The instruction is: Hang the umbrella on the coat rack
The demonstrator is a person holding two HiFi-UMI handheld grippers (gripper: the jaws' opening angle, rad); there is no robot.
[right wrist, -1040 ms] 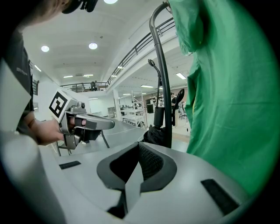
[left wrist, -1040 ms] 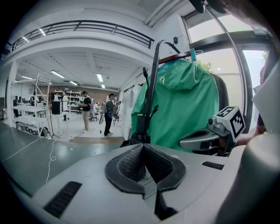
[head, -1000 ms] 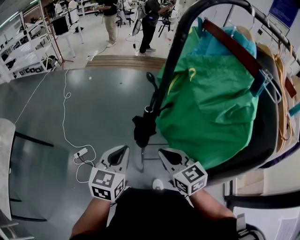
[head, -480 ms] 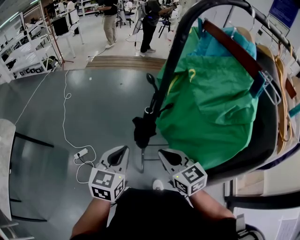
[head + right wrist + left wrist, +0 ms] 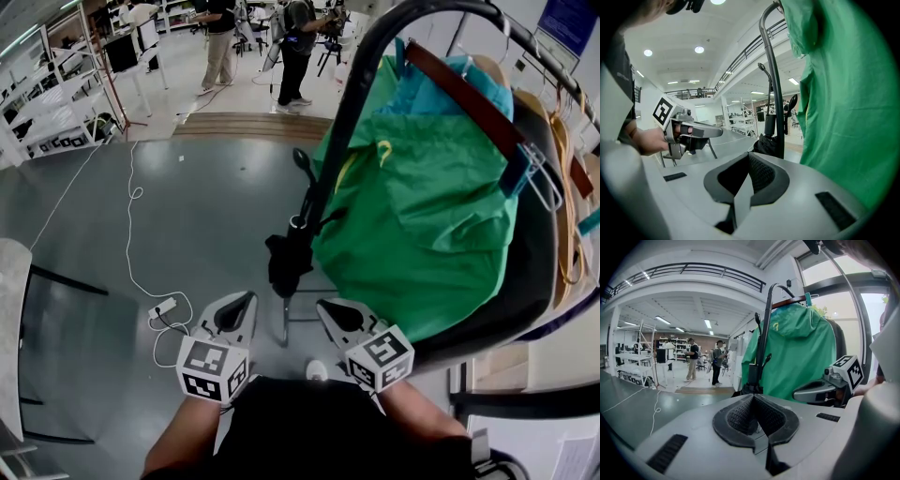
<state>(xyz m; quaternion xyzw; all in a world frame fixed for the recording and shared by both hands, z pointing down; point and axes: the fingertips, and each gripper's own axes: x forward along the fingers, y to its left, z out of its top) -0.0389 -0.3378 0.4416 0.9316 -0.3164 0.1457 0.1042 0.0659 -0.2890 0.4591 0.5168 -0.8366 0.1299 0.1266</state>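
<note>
Left gripper (image 5: 249, 298) and right gripper (image 5: 323, 305), square-marked, jaws together

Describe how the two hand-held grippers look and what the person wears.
The left gripper and the right gripper are alike: a smooth light grey plastic shell tapering to a point, with black ribbed rubber pads in a V-shaped notch. Each carries a white cube with black square markers. The person wears a black top; the forearms are unsleeved.

Green jacket (image 5: 422, 216), two distant people (image 5: 221, 47)
</note>
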